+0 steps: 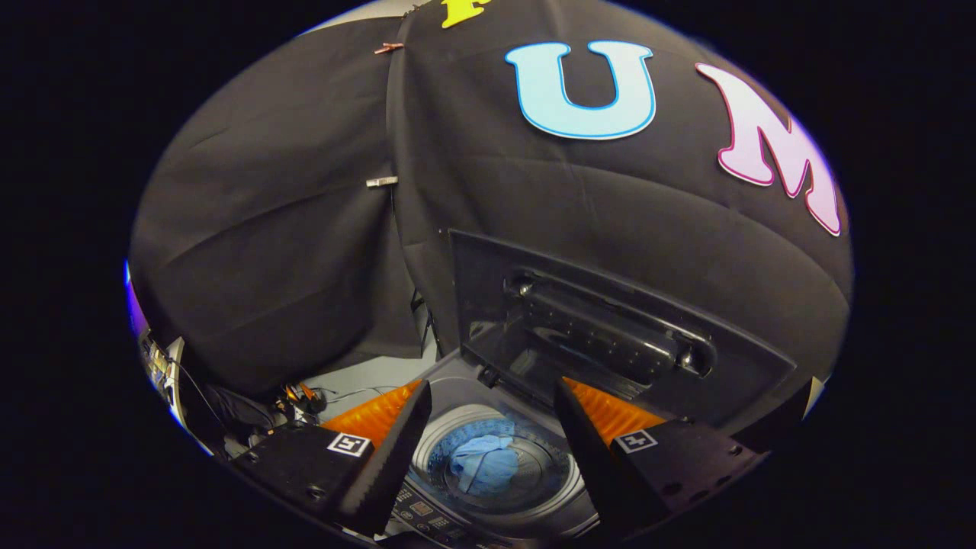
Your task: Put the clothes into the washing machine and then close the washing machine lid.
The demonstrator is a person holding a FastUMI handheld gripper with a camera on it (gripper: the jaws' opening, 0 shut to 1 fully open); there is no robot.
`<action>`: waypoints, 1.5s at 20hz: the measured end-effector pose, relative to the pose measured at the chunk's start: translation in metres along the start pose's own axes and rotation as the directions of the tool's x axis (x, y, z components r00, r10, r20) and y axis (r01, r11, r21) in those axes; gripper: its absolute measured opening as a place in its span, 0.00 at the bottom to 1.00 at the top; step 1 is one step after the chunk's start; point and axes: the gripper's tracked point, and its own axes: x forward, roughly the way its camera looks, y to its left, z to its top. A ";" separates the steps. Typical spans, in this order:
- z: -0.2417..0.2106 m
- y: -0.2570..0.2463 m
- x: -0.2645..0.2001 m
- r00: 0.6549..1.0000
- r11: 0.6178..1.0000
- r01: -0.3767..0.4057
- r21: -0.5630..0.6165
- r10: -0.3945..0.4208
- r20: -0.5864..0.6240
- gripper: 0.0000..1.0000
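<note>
A top-loading washing machine [457,381] stands below me with its dark lid [610,328] raised upright against the booth wall. A light blue garment [484,461] lies bunched at the bottom of the round drum [549,465]. My gripper [492,396] hangs above the drum opening, fingers spread wide and nothing between them. The garment shows in the gap between the fingers, well below them. The lid stands just beyond the fingertips, its inner handle bar [610,335] facing me.
The machine's control panel [427,515] with buttons runs along its near edge below the fingers. To the left of the machine, cables and small gear [293,404] lie on the grey floor beside a rack [164,366] at the booth's edge.
</note>
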 end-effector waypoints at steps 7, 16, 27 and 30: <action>0.079 0.005 -0.032 0.945 0.999 -0.029 -0.025 0.035 0.324 1.00; 0.122 -0.102 -0.051 0.832 0.945 0.258 0.200 -0.323 0.450 1.00; 0.086 -0.178 -0.018 0.816 0.846 0.452 0.283 -0.520 0.252 0.99; 0.073 -0.185 -0.007 0.832 0.839 0.459 0.291 -0.521 0.192 0.99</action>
